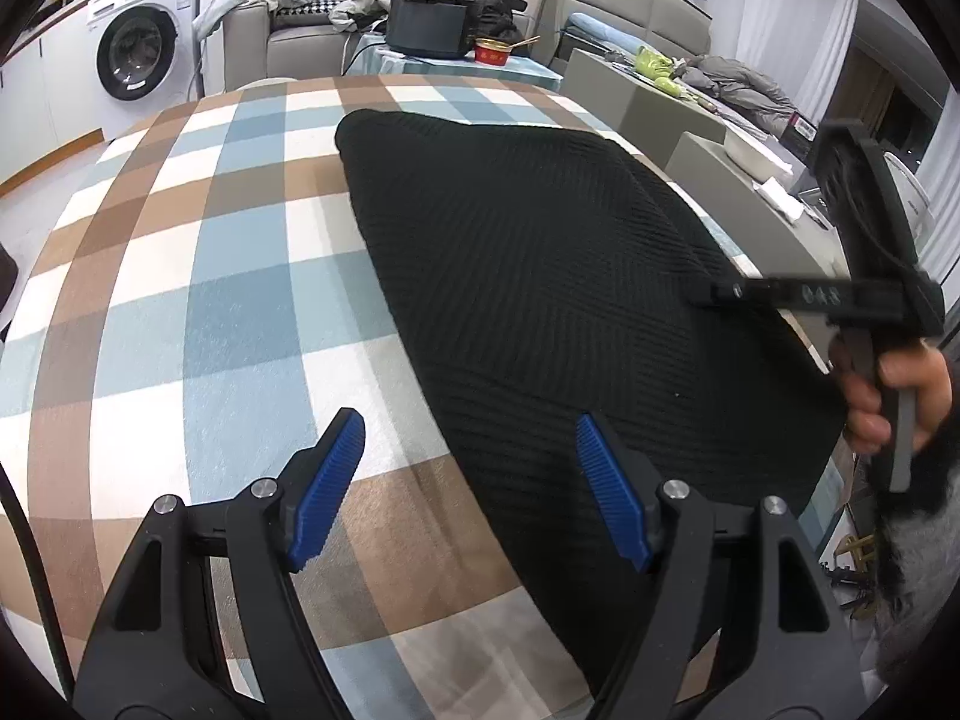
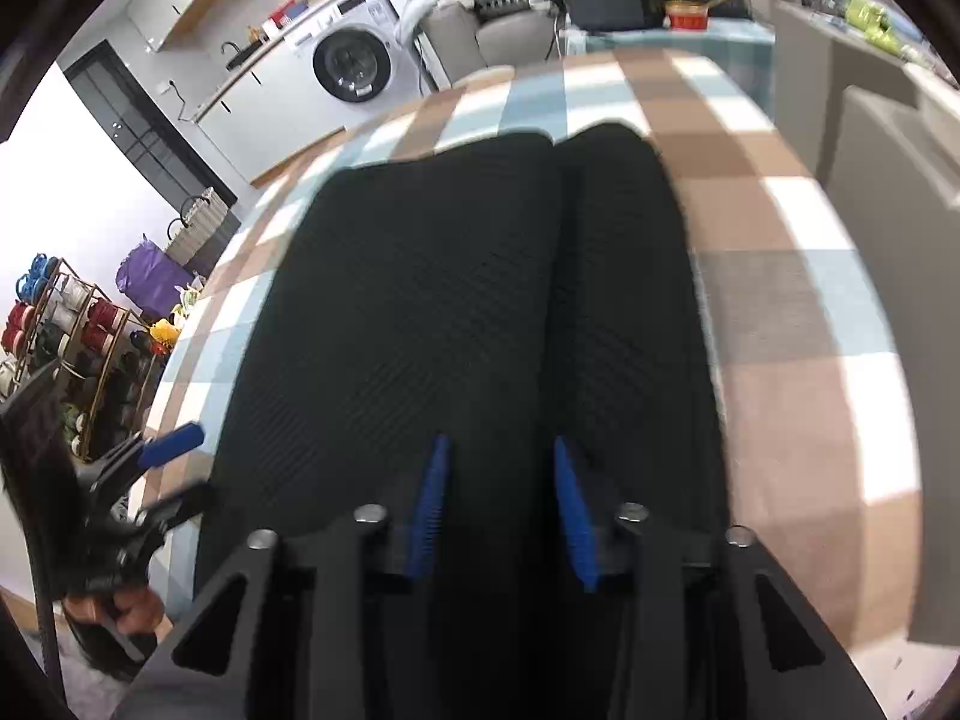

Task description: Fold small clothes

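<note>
Both tongs apart: left tongs (image 1: 469,489) beside black knit garment (image 1: 540,276), right tongs (image 2: 499,510) over it.

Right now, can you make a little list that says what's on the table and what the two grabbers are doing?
garment: black knit garment, lying flat
surface: checked tablecloth in blue, brown and white
left gripper: open, at the garment's near edge, holding nothing
right gripper: open, low over the garment, fabric not pinched
behind: washing machine, sofa
</note>
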`<state>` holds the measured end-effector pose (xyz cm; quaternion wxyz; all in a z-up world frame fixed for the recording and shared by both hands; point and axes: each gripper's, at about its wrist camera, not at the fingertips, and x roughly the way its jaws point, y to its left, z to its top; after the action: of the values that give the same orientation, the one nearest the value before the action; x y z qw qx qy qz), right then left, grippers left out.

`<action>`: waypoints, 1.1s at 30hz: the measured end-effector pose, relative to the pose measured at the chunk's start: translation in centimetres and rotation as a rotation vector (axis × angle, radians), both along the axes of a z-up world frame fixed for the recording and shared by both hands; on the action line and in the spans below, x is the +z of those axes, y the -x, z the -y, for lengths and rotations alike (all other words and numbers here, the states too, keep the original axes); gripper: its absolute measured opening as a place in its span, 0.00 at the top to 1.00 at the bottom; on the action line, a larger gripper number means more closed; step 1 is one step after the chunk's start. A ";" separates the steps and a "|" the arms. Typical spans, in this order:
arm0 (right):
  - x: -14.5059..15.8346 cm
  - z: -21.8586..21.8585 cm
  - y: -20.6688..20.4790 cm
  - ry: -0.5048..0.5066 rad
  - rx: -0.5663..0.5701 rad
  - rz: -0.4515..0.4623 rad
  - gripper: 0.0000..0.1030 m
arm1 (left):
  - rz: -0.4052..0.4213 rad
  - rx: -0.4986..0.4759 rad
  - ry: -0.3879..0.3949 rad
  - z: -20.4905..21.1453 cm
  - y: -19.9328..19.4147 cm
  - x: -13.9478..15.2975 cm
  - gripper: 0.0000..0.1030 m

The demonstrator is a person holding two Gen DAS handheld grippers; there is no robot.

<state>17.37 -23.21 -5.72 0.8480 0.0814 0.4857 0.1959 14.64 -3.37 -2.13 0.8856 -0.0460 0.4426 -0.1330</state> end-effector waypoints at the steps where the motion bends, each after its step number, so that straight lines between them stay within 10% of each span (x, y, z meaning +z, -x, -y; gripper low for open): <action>1: 0.2 -0.4 -0.6 0.012 0.007 0.006 0.83 | 0.003 0.003 0.002 -0.2 0.1 0.1 0.31; 8: 4.1 -1.0 1.6 0.141 0.018 0.160 0.91 | 0.006 0.020 0.029 -1.0 -0.3 0.2 0.31; 19: 1.1 1.6 4.5 -0.001 0.051 -0.011 0.73 | -0.040 -0.033 0.029 1.1 -0.8 -1.4 0.31; 24: 0.3 0.6 7.1 0.100 0.035 0.040 0.90 | -0.054 -0.045 0.023 1.6 -1.1 -1.8 0.31; 33: 0.7 1.8 8.4 0.200 -0.009 0.055 0.82 | -0.075 -0.054 0.028 2.2 -0.7 -2.2 0.31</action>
<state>8.94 -25.02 -5.02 0.8657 -0.0069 0.4791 0.1450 15.34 -5.54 -4.32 0.8638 -0.0516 0.4746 -0.1612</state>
